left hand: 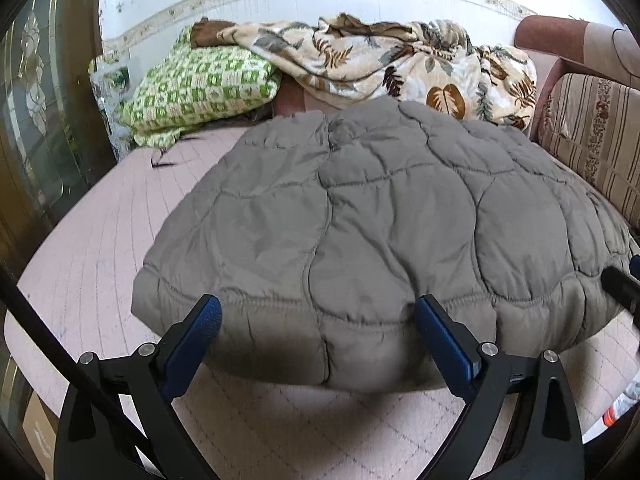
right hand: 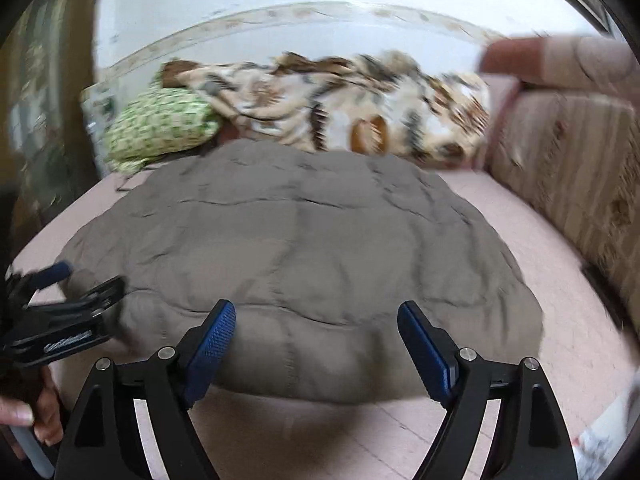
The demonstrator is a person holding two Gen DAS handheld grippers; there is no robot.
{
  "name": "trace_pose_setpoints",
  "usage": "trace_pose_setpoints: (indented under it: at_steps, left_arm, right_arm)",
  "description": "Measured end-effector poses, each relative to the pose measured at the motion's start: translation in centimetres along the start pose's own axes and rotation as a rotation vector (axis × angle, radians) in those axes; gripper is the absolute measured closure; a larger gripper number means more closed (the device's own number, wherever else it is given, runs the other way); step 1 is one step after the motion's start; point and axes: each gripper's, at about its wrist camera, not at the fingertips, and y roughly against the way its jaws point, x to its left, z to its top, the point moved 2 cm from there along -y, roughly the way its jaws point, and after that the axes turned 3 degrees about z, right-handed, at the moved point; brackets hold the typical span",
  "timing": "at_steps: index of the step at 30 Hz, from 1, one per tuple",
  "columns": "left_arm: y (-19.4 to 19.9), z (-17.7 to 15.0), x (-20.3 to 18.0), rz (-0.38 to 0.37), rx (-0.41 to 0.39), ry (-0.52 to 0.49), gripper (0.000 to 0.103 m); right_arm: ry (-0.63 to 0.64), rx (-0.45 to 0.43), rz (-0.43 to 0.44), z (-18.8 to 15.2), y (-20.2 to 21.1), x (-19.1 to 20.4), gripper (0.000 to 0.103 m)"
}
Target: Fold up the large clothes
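Behind quilted coat [left hand: 380,220], leaf-print blanket [left hand: 380,60]

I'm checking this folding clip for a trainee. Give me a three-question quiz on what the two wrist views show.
1. True or false: the left gripper is clamped on the grey quilted garment.
2. What lies beyond the garment? A) a leaf-print blanket B) a laundry basket C) a stack of towels
3. Fill in: the green checked bundle sits to the ___ of the blanket.

Key: 1 false, its jaws stand open; 2 A; 3 left.
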Motion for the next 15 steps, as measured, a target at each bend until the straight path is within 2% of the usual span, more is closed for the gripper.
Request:
trace_pose_setpoints:
  at_steps: [4, 8, 12, 15]
  left_arm:
    - [-0.8, -0.3, 0.7, -0.012, 0.049, 0.022, 0.005]
    - [-1.6, -0.4, 0.6, -0.005, 0.081, 0.029, 0.000]
    - [-1.7, -0.6, 0.6, -0.003, 0.067, 0.018, 0.000]
    - [-1.6, -1.4, 0.4, 0.002, 0.033, 0.003, 0.000]
  right_arm:
    - [-0.229, 0.027, -0.036, -0.4, -0.5, -5.5, 0.016]
    - [-0.349, 0.123, -0.023, -1.1, -2.9, -8.4, 0.015]
    - [-0.235, 0.119, -0.073, -1.2, -4.0, -6.7, 0.009]
    - [-0.216, 0.097, -0.081, -1.7, -4.0, -6.5, 0.009]
